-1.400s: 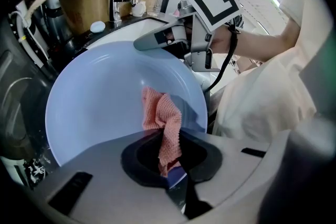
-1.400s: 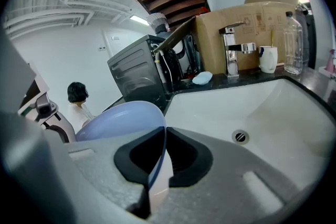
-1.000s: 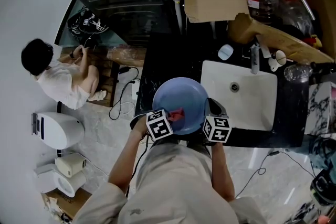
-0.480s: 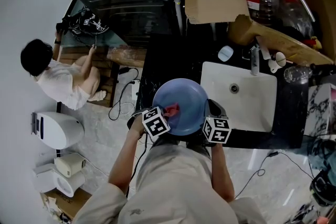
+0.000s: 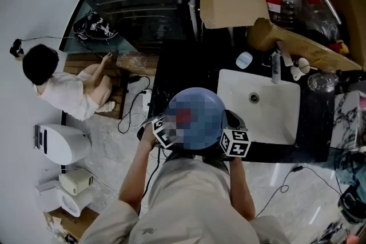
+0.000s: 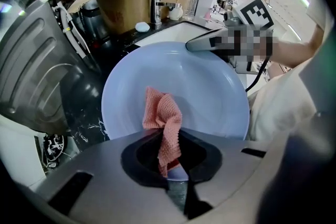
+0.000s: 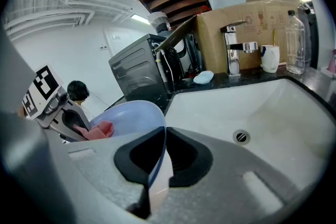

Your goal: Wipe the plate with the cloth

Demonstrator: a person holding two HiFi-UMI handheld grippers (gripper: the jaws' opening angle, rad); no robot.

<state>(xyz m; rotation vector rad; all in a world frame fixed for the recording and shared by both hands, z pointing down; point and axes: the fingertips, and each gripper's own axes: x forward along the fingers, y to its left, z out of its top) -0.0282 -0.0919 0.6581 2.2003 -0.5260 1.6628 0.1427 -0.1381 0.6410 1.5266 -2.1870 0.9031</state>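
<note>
Since last frame my left gripper point(image 6: 172, 173), clamped on the cloth point(image 6: 163, 115), has edged it toward the plate's point(image 6: 210, 86) 9 o'clock; my right gripper point(image 7: 157, 168) pinches the rim at 4 o'clock.

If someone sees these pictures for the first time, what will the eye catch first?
The pale blue plate takes the middle of the scene. The right gripper holds it by the rim, beside the white sink. On the plate's face lies a pink cloth, pinched in the jaws of the left gripper.
</note>
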